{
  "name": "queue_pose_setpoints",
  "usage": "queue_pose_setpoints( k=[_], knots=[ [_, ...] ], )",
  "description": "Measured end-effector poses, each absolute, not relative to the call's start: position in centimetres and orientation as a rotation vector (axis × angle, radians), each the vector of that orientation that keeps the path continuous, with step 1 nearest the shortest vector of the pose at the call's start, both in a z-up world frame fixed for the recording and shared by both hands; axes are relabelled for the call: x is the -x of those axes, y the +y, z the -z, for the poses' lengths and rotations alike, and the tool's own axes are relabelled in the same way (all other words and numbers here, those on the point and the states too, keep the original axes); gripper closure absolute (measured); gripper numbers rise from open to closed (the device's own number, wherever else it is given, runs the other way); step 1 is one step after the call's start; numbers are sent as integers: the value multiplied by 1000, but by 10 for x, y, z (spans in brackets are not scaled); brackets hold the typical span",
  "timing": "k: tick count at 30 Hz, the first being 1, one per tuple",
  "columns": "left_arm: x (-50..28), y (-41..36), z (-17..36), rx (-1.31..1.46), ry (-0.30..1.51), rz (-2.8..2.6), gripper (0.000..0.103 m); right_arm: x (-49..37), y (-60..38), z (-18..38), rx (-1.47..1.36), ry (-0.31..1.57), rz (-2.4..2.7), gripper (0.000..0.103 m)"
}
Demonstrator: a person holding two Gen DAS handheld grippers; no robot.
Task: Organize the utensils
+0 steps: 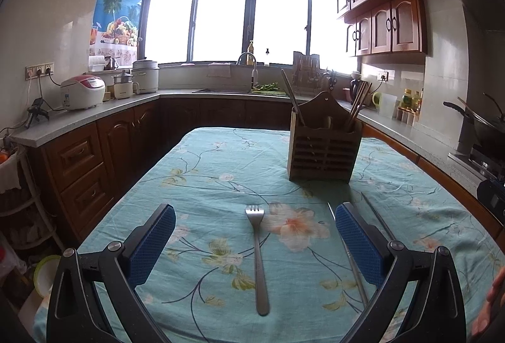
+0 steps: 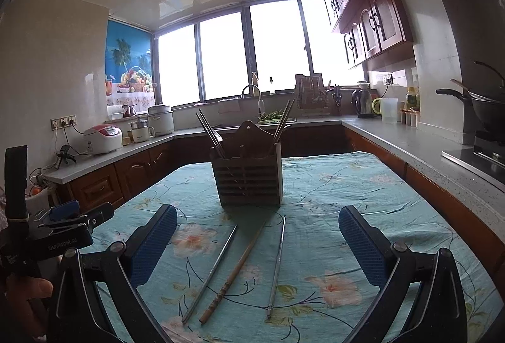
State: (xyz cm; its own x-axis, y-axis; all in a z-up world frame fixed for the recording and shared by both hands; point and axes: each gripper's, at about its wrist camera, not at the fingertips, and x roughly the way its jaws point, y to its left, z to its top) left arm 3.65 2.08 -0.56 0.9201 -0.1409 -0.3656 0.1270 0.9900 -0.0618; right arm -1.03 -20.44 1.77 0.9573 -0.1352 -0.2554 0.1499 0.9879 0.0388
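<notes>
A steel fork (image 1: 257, 254) lies on the floral tablecloth (image 1: 214, 172), tines pointing away, between the blue pads of my open left gripper (image 1: 255, 242). A wooden utensil holder (image 1: 325, 147) stands beyond it to the right, with chopsticks in its compartments. In the right wrist view the holder (image 2: 249, 172) stands straight ahead. On the cloth in front of it lie two metal chopsticks (image 2: 211, 270) (image 2: 277, 264) and a wooden chopstick (image 2: 235, 270), all between the fingers of my open right gripper (image 2: 257, 245). The left gripper (image 2: 63, 226) shows at the left edge.
Kitchen counters (image 2: 410, 147) wrap around the table on three sides. A rice cooker (image 1: 82, 92) and pots sit on the left counter, a wok (image 2: 486, 109) on the stove at right. A person's hand (image 2: 28, 289) holds the left gripper's handle.
</notes>
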Motion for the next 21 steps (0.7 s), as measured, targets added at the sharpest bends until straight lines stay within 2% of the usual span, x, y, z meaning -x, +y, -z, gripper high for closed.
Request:
queue_pose_setpoints(
  k=[21],
  knots=[
    [1,10,21,-31,360,137,1,33,-212,5,-98,247,184,0]
  ],
)
